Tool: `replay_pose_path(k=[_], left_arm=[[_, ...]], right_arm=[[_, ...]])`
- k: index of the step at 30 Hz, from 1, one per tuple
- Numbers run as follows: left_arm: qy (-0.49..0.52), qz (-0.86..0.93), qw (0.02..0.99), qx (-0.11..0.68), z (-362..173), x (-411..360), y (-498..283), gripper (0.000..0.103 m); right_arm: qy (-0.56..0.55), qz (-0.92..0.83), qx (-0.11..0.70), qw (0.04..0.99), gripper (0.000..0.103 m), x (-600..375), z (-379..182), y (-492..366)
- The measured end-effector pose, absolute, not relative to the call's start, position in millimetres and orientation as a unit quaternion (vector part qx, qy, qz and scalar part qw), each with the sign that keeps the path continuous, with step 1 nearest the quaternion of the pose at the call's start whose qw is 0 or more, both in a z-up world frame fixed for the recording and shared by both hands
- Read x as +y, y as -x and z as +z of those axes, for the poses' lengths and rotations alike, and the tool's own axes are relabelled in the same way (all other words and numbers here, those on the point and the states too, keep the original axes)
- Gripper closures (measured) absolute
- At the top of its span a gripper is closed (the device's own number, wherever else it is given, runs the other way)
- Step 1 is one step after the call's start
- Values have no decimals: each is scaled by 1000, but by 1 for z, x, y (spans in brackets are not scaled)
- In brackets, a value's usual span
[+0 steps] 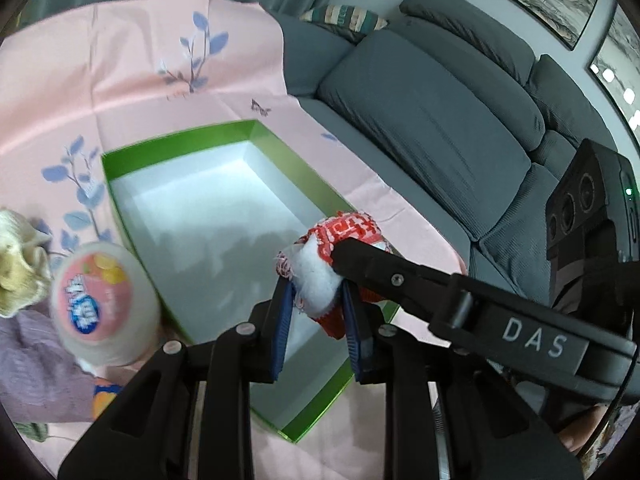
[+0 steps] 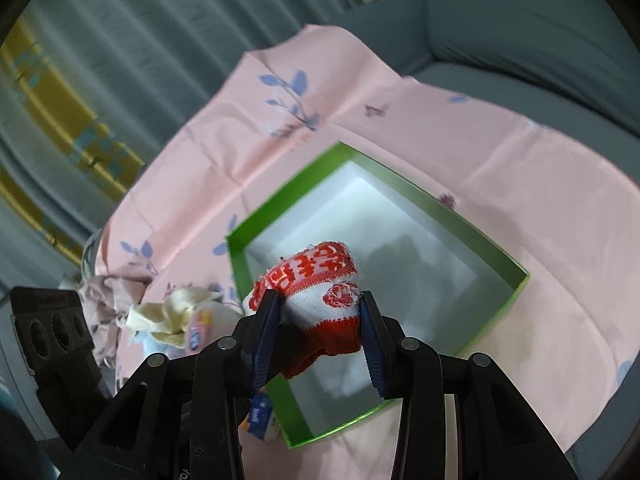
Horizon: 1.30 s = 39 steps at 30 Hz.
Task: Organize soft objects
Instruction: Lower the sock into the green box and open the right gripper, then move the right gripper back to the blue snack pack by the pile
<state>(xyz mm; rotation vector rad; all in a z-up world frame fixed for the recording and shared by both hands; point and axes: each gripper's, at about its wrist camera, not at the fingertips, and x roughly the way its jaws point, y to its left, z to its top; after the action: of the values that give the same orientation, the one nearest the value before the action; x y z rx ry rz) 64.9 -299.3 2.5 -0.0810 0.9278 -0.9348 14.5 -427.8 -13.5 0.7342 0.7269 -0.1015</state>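
Left wrist view: the left claw (image 1: pixel 318 300) is clenched on a red-and-white knitted cloth bundle (image 1: pixel 320 280), its blue ribbed pads pressing the white fluffy part from both sides. The right claw (image 1: pixel 340 250) reaches in from the right of this view, its black finger lying across the bundle's red patterned top. The bundle hangs above the near right part of an open rectangular cardboard box with green walls and a white inside (image 1: pixel 180 148), which sits on a pink cloth printed with blue leaves (image 1: pixel 140 60). Left of the box lie a round white container with a pink label (image 1: pixel 100 300) and a cream knitted piece (image 1: pixel 16 268), both blurred. A grey sofa (image 1: pixel 432 120) stands behind.

Right wrist view: the right claw (image 2: pixel 320 328) grasps the same bundle (image 2: pixel 316 292) between its blue pads, over the box's (image 2: pixel 236 264) near left corner. The pink cloth (image 2: pixel 460 160) spreads under the box.
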Motion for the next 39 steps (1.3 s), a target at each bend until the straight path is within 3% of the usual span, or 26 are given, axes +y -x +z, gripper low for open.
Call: replay_pose_path(k=[13, 15, 17, 18, 21, 26, 39], left_arm=[[58, -421, 789, 443, -8, -290, -66, 78], [67, -421, 791, 438, -3, -281, -66, 71], [76, -425, 792, 431, 3, -270, -65, 53], [77, -425, 796, 424, 6, -263, -64, 50], [84, -411, 812, 405, 18, -240, -59, 39], [111, -392, 827, 388, 36, -197, -54, 21], [101, -239, 881, 396, 15, -89, -38, 17]], right_arm=[[-382, -51, 370, 845, 59, -438, -37, -26], [-380, -61, 370, 845, 51, -439, -36, -25], [-378, -64, 368, 847, 45, -438, -34, -24], [-378, -65, 367, 848, 36, -438, -32, -23], [-369, -70, 352, 857, 21, -433, -23, -21], [-358, -62, 336, 869, 12, -420, -11, -18], [-261, 23, 360, 895, 11, -338, 6, -30]])
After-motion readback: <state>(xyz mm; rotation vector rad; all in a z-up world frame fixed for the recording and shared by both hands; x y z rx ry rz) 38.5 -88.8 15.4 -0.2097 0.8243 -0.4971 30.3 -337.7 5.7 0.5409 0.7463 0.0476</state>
